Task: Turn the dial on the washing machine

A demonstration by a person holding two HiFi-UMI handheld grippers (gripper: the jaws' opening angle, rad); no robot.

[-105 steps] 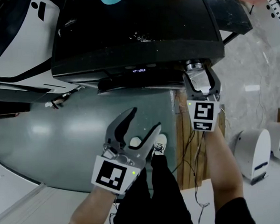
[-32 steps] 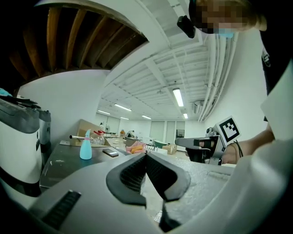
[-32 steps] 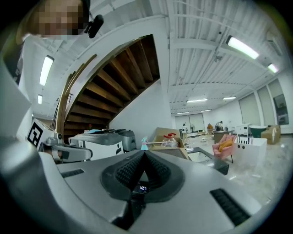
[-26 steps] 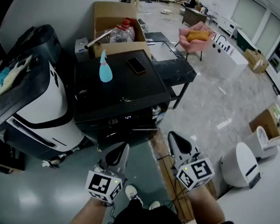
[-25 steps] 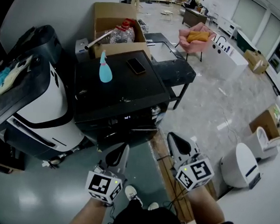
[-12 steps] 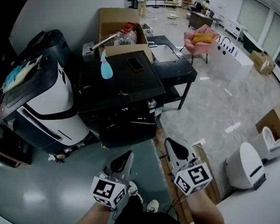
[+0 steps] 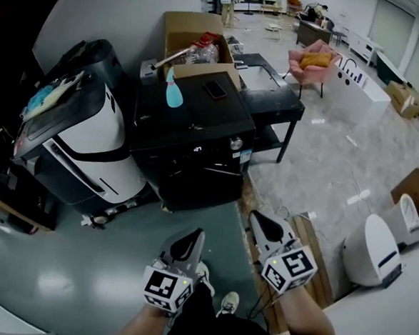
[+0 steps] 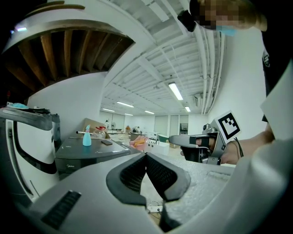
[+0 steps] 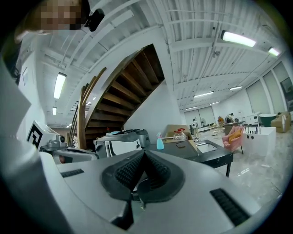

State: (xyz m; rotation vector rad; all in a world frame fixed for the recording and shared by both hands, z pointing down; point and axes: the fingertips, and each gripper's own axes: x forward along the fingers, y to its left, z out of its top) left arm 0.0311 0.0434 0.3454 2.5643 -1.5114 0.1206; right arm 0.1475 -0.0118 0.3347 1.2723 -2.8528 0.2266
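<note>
Standing well apart from the washing machine (image 7: 186, 136), with both grippers held low in the frame. The machine is the black box at the centre of the head view. Its dial (image 7: 235, 143), a small silvery knob, sits at the right end of the front panel, just right of a small lit display (image 7: 198, 149). Neither gripper is near the dial.

At lower centre, the left gripper (image 7: 192, 239): jaws pressed together, ribbed pads meeting at the tip, nothing between them. Right of it, the right gripper (image 7: 260, 224): jaws likewise pressed together, empty. Both point up-frame toward the machine, side by side, with a gap between them.

On the machine's top:
- a blue spray bottle (image 7: 172, 94), upright, toward the back left
- a dark flat slab (image 7: 215, 90) to its right, possibly a phone

Around the machine:
- an open cardboard box (image 7: 194, 33) with bottles in it, behind at top centre
- a white-and-black appliance (image 7: 82, 143), just beside it on the left
- a black table (image 7: 272, 85) on its right
- a pink armchair (image 7: 313, 61) beyond that, upper right

One shoe (image 7: 230, 301) shows at bottom centre, on the grey-green floor.
</note>
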